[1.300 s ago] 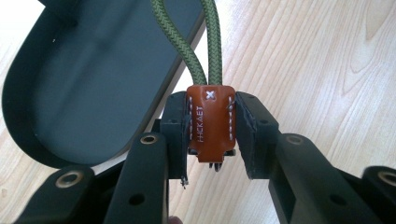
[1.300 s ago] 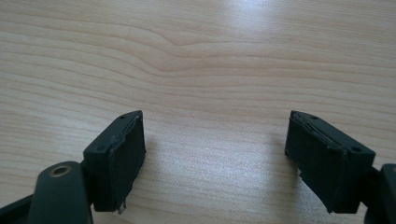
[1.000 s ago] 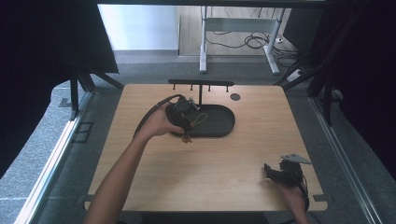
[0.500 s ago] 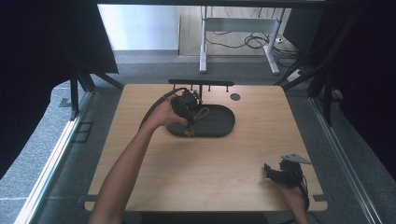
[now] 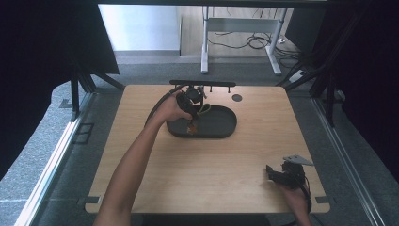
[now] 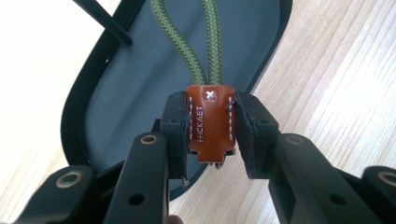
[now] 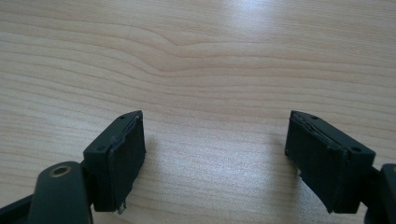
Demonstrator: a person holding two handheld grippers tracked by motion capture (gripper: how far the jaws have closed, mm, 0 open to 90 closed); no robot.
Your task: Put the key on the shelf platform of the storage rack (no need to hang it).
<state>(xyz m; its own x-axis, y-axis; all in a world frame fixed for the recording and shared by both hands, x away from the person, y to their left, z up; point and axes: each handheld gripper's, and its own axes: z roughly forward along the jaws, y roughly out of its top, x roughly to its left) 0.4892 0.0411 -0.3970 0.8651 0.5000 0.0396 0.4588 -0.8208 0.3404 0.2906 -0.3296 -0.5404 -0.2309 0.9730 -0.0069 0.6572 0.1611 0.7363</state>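
Observation:
My left gripper [image 6: 211, 135] is shut on a brown leather tag [image 6: 210, 122] stitched in white, from which a loop of green braided cord [image 6: 205, 37] runs away over a dark oval tray [image 6: 140, 84]. From above, that gripper [image 5: 190, 101] hangs over the tray's [image 5: 221, 127] far left end, close under a black rack with pegs [image 5: 202, 84], with the cord [image 5: 203, 109] dangling beside it. My right gripper [image 5: 282, 174] rests near the table's front right corner. Its jaws [image 7: 212, 154] stand wide open over bare wood.
The wooden table [image 5: 141, 165] has a round cable hole [image 5: 237, 98] at the back right of the tray. A thin black peg [image 6: 102, 21] crosses above the tray in the left gripper view. Beyond the table stands a white desk frame [image 5: 240, 42] with cables.
My left gripper has carried the tag and cord away from me and to the right, from the tray's left edge up toward the rack. The right gripper has stayed put.

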